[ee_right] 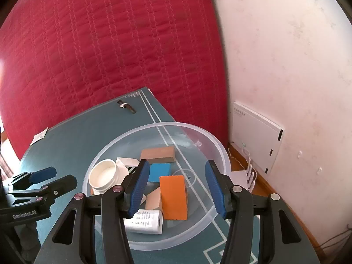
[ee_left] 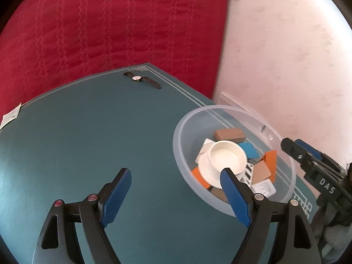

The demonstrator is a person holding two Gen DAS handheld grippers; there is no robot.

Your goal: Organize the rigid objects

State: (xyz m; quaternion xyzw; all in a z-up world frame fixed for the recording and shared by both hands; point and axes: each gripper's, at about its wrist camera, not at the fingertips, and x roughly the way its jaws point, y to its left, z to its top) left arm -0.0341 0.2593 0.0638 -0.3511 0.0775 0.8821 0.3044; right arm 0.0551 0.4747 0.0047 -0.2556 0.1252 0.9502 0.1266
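Since the bowl [ee_right: 220,151] already holds the blocks [ee_right: 173,198], both grippers' jaws hang spread and empty; the watch [ee_left: 140,79] waits at the table's far corner.

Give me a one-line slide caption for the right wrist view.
Open right gripper above a clear plastic bowl of blocks and a white cup; wristwatch left on the green table.
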